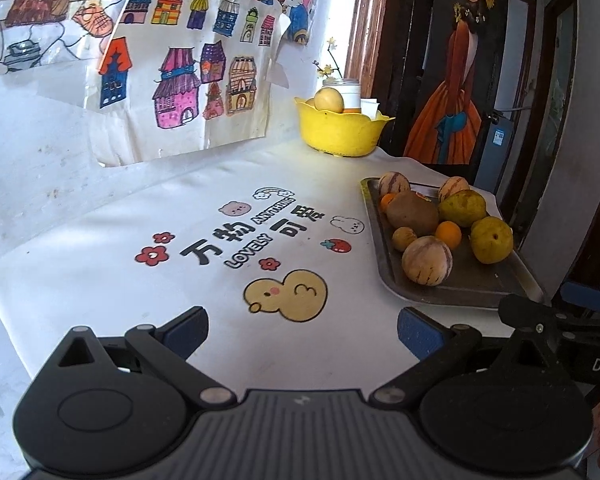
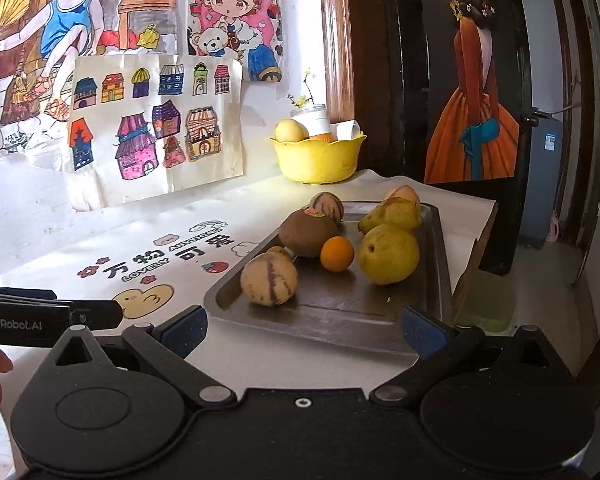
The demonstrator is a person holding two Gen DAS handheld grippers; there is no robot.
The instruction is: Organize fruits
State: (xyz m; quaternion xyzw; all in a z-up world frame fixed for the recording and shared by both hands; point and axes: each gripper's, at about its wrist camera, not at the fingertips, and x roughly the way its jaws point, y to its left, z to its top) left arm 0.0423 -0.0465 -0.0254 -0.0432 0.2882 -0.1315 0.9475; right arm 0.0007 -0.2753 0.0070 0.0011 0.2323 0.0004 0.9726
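Observation:
A dark metal tray [image 1: 480, 286] [image 2: 340, 312] on the right of the table holds several fruits: striped pepino melons [image 1: 427, 260] [image 2: 269, 279], a brown kiwi [image 1: 412, 210] [image 2: 308, 234], yellow-green pears [image 1: 492, 239] [image 2: 388, 254] and a small orange [image 1: 448, 235] [image 2: 337, 254]. A yellow bowl [image 1: 340, 132] [image 2: 318, 160] at the back holds a pale fruit [image 1: 329, 100] [image 2: 290, 131]. My left gripper [image 1: 302, 334] is open and empty above the printed cloth, left of the tray. My right gripper [image 2: 304, 330] is open and empty at the tray's near edge.
A white printed tablecloth [image 1: 204, 240] covers the table. Children's drawings [image 2: 156, 120] hang on the wall behind. A white jar with a flower sprig [image 2: 314, 116] stands behind the bowl. The table's right edge [image 2: 476, 240] drops to a doorway. The left gripper's body [image 2: 40, 316] shows at left.

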